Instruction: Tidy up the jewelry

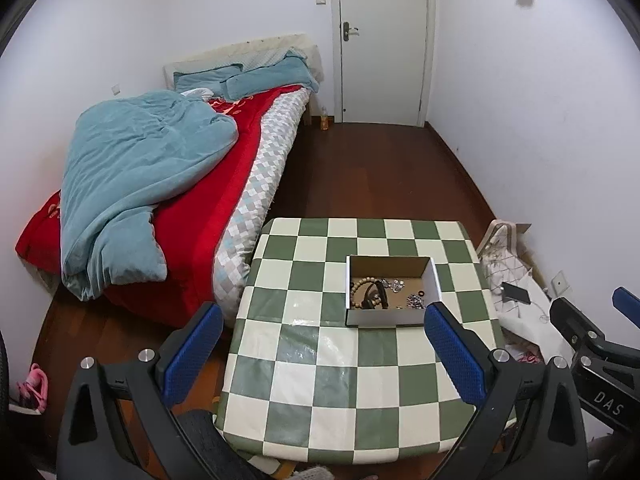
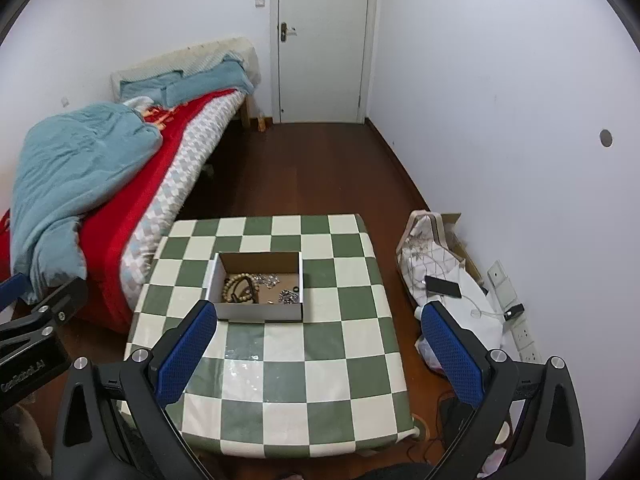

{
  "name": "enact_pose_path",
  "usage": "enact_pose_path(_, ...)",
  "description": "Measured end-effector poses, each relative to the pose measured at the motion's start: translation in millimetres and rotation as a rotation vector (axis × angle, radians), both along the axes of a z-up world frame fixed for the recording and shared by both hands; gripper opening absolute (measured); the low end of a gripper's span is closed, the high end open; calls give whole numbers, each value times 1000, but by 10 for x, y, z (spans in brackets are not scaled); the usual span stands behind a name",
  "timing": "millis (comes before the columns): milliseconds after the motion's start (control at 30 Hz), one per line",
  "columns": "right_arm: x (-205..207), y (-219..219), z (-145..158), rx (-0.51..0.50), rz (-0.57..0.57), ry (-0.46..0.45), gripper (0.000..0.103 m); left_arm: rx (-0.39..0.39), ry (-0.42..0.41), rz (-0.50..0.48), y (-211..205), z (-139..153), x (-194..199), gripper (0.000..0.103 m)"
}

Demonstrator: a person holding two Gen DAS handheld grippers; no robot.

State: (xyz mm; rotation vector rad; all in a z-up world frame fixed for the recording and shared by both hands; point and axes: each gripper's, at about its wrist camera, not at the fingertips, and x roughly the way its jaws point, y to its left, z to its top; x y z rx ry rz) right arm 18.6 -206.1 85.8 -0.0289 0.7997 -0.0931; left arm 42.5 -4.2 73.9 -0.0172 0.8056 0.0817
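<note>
Two wrist views of a bedroom with a low surface [image 1: 320, 380] covered in green-and-cream checks. A shallow cardboard box [image 1: 390, 318] rests on the surface, toward 12 o'clock of its centre. Inside the box lie a string of wooden beads [image 1: 362, 286] at 9 o'clock, a dark band [image 1: 378, 296] over the beads, and silvery chain pieces [image 1: 416, 301] toward 3 o'clock. The left claw [image 1: 324, 320] is held above the near part of the surface, jaws spread wide and grasping nothing; the box appears between its blue pads [image 1: 192, 356]. The right claw [image 2: 320, 320] is likewise released and bare, raised over the surface with the box at 11 o'clock of its gap. A bed [image 2: 120, 184] with a red cover and blue quilt stands at 9 o'clock of the surface; a phone [image 2: 442, 287] lies on white bedding at 3 o'clock.
</note>
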Motion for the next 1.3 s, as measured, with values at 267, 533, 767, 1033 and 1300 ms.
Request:
enact_pose_path(267,374,29,-210,-22,1,54,103,8,50,8,-36,-179,291,103)
enact_pose_path(533,558,64,-330,-50,-2,83,103,-3,92,7,-41,-294,414,103)
enact_pose_path(767,599,105,-390,-44,8,103,103,-8,103,11,-12,-314,439,103)
enact_pose_path(1033,604,111,-394,-40,8,102,103,-11,98,19,1,-315,439,103)
enact_pose_path(1300,606,128,-391,-41,13,103,103,-7,96,22,-6,-309,443,103)
